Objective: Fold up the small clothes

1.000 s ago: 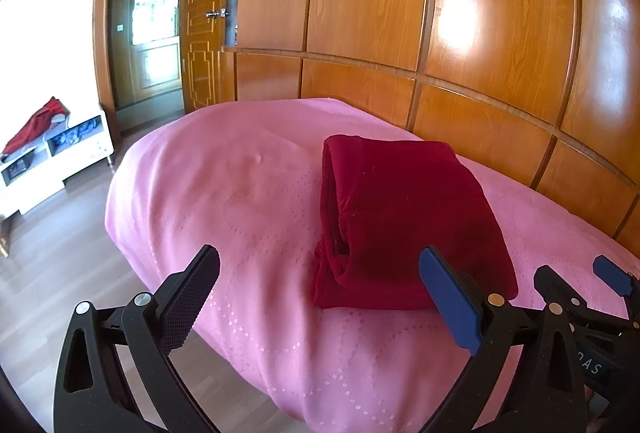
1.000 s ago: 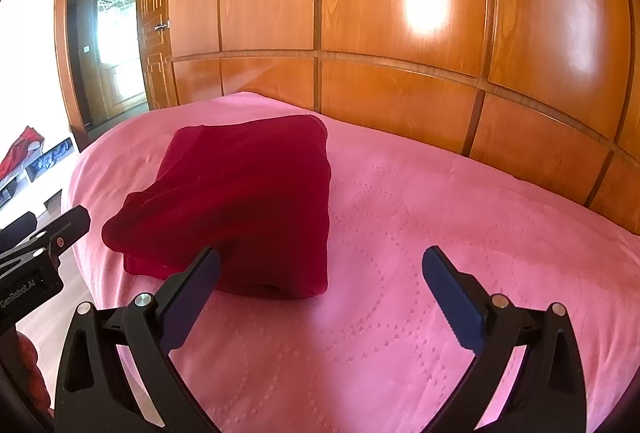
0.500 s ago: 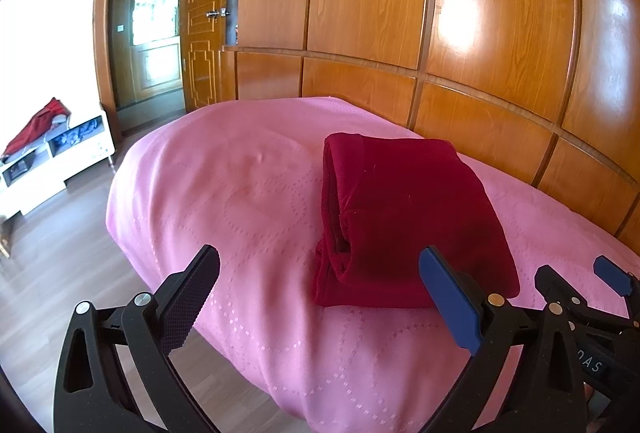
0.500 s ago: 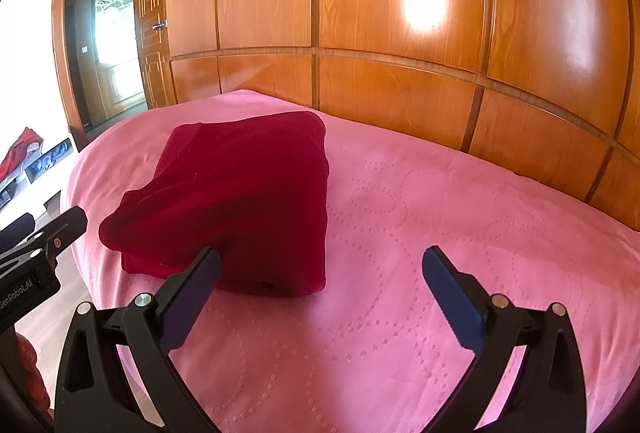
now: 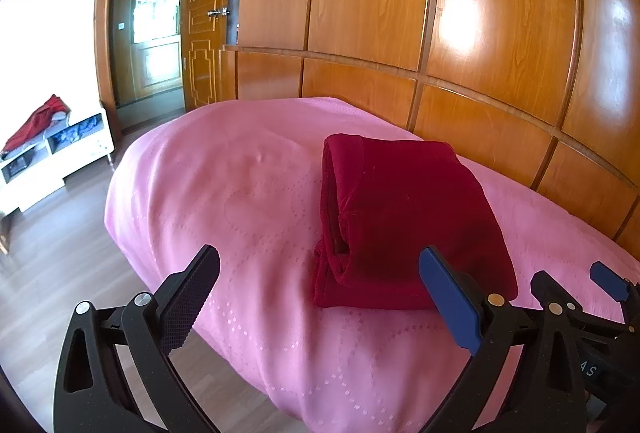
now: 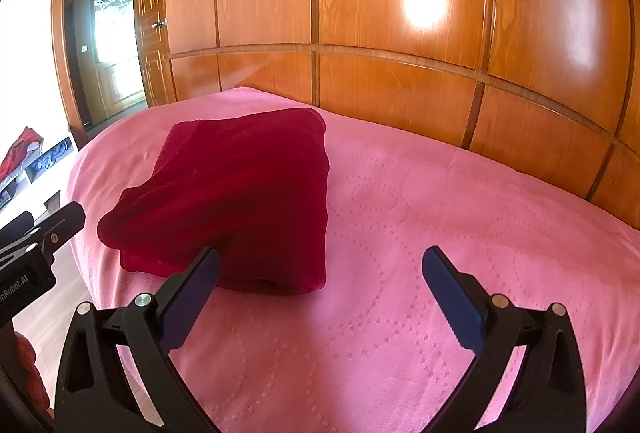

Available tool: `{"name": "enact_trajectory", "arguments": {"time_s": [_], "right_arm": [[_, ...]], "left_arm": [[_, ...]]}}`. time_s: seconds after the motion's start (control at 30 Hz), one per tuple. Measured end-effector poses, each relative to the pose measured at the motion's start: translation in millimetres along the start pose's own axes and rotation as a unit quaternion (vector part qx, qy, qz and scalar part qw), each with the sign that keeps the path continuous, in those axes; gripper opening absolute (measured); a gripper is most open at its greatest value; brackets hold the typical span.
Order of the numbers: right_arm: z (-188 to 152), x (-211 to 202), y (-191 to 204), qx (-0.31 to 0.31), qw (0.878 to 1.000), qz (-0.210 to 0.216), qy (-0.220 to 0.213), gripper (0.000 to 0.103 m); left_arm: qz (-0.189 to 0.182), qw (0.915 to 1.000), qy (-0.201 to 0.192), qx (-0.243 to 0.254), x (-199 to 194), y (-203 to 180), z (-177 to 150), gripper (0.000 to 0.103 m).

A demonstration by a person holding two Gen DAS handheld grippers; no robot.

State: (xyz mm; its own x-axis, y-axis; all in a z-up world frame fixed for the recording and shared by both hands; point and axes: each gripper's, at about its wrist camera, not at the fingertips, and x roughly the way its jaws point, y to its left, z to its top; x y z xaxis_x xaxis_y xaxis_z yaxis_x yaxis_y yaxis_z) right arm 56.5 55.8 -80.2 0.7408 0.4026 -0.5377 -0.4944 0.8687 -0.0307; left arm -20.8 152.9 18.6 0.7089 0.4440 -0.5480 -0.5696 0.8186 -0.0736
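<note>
The left gripper (image 5: 318,291) hangs with its jaws spread wide and nothing between them, just short of the near edge of the folded red garment (image 5: 404,221), and the right gripper (image 6: 320,293) beside it is equally wide apart and empty, its left finger (image 6: 192,293) overlapping the garment's near edge in its own view, though whether it touches the cloth cannot be told. The garment lies as a thick, roughly square bundle on the pink bedspread (image 6: 440,217), toward the corner of the bed nearest the door (image 5: 156,45), with wooden panelling (image 5: 480,13) behind. It looks already folded, so the main danger now is undoing that work. The left side of the bundle shows loose, rolled layers and an open pocket rather than a crisp crease; a finger dragged across or hooked into that opening could pull the top layer back and spill the fold. A pinch that catches only the upper layer would lift it alone and let the rest sag open. The bedspread is soft and quilted, so a low pass could snag or bunch it and shift the bundle toward the bed's edge, where it could slide to the wooden floor (image 5: 60,265).
</note>
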Motion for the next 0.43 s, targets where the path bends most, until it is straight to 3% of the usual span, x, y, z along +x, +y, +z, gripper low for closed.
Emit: {"name": "enact_trajectory", "arguments": {"time_s": [0.27,0.37,0.43], "right_arm": [[0.9,-1.8,-30.4,0.019,1.0,-0.01,0.006,0.101],[-3.0,-4.3,-82.6,0.059,0.997,-0.035,0.023,0.101],[-10.9,-7.1,-132.2,0.088,0.992,-0.085,0.039,0.101]], "left_arm": [[0.005,1.0,0.004,-0.003,0.7,1.3,0.2,0.099],[0.005,0.9999,0.015,-0.004,6.5,1.6,0.2,0.099],[0.004,0.9998,0.02,-0.006,10.1,2.2,-0.7,0.099]]}}
